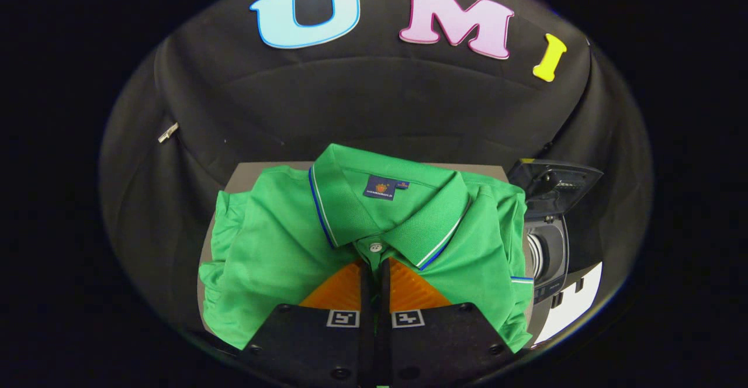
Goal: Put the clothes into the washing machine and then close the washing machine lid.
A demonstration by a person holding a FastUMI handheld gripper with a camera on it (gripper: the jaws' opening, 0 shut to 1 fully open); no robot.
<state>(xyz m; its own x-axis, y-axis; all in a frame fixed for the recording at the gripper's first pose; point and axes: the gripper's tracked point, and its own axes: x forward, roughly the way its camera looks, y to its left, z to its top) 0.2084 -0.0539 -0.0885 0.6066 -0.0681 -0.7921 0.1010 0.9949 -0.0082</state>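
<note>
1. Between the fingers of the tongs [375, 271], which stood nearly pressed together with only a thin gap, lay the placket of a green polo shirt [280, 248], just below its white button [376, 247].
2. Whether both fingers truly pinched the cloth I could not tell; the fabric showed through the gap and close about the tips, so a grasp looked likely but unproven.
3. That shirt lay folded, collar away from the tongs, on a grey table [245, 175] whose bare surface peeked out beyond the shoulders.
4. Off to the right of the shirt, just beside the table's edge, stood the washing machine [549, 259], its lid [555, 183] raised and the drum mouth open.
5. My judgement: the step in hand was the first one, taking hold of the garment at its front; nothing had yet gone into the machine, and the lid was not yet closed.
6. The next move would call for a firm pinch, then a lift high enough for the trailing cloth to clear the table, and a carry rightward over the open mouth; the folded shirt would likely unfold and drape as it rose.
7. Count: one shirt, one button showing, one washing machine with one lid, one table, one pair of tongs.
</note>
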